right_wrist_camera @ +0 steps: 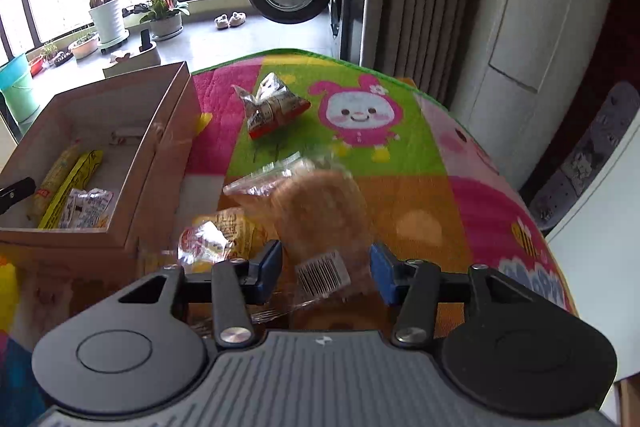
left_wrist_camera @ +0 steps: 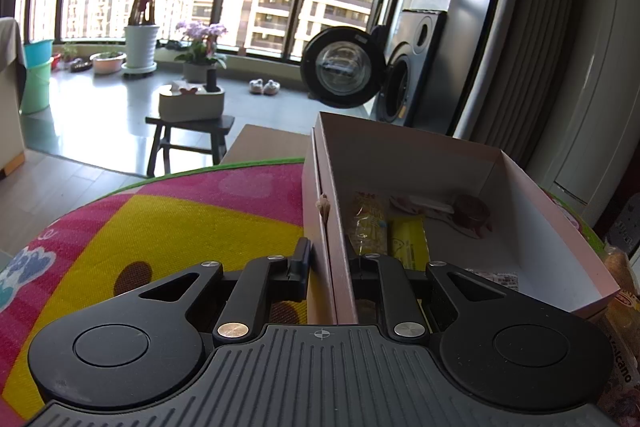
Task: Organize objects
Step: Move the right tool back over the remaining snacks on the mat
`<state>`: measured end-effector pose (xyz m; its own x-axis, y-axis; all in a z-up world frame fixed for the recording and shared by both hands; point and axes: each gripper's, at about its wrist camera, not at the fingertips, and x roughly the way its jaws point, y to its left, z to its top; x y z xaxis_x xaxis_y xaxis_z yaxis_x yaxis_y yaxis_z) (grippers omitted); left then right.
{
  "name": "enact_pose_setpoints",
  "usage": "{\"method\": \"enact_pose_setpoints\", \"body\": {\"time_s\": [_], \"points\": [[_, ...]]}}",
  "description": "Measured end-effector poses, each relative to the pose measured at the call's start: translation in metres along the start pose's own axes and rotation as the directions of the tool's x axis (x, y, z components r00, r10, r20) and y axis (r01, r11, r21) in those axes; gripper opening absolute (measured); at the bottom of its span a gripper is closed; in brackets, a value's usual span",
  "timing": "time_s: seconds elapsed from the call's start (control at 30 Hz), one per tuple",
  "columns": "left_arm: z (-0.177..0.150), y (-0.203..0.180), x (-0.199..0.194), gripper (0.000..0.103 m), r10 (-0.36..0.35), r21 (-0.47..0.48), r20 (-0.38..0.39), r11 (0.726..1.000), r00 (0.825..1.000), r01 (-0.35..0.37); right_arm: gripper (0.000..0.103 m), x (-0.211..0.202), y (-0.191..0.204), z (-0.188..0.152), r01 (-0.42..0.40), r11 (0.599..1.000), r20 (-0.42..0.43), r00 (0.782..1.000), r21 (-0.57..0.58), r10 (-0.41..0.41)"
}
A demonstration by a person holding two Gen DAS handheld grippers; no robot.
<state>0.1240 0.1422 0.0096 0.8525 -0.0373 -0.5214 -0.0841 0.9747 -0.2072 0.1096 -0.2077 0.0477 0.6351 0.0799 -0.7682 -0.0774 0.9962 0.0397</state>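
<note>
Pinching the near left wall of the pink box (left_wrist_camera: 532, 223), the left gripper (left_wrist_camera: 329, 259) has one finger outside the wall and one inside, squeezed tight on the cardboard. The box sits open on the surface (left_wrist_camera: 192, 211), which is covered by a bright cartoon mat, and it rests near the surface's left edge as the right camera sees it. Inside the box lie a long yellow packet (left_wrist_camera: 408, 239), a clear bag of pale snack (left_wrist_camera: 366, 227), a white wrapped snack (right_wrist_camera: 86, 207) and a dark red item (left_wrist_camera: 472, 215) at the far end.

The right gripper (right_wrist_camera: 326, 267) has its blue fingers (right_wrist_camera: 270, 265) spread apart, holding nothing. A bun in a clear wrapper (right_wrist_camera: 320, 211) sits between and just past the fingers; it looks blurry, and I cannot tell if the fingers touch it. A barcode label (right_wrist_camera: 322, 273) shows on the wrapper's near end. Just left of the bun, beside the box's outer wall, lies a crinkly packet with orange print (right_wrist_camera: 220, 239). Farther out on the mat, near the surface's far edge, rests a triangle-shaped snack bag (right_wrist_camera: 272, 107), well apart from the bun.
</note>
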Motion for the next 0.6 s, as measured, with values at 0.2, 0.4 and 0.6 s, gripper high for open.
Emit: {"method": "enact_pose_setpoints", "body": {"time_s": [0.2, 0.4, 0.6], "points": [[0.000, 0.002, 0.000, 0.017, 0.001, 0.001, 0.001, 1.000, 1.000, -0.001, 0.064, -0.034, -0.013, -0.054, -0.082, 0.996, -0.052, 0.995, 0.033, 0.083], [0.001, 0.002, -0.001, 0.017, 0.001, 0.001, 0.002, 1.000, 1.000, -0.001, 0.066, -0.061, 0.022, -0.069, -0.130, 0.989, 0.028, 0.991, -0.074, 0.133], [0.000, 0.001, -0.001, 0.017, 0.000, 0.001, 0.001, 1.000, 1.000, 0.000, 0.065, -0.050, 0.086, -0.056, -0.125, 0.965, 0.107, 0.982, -0.230, 0.153]]}}
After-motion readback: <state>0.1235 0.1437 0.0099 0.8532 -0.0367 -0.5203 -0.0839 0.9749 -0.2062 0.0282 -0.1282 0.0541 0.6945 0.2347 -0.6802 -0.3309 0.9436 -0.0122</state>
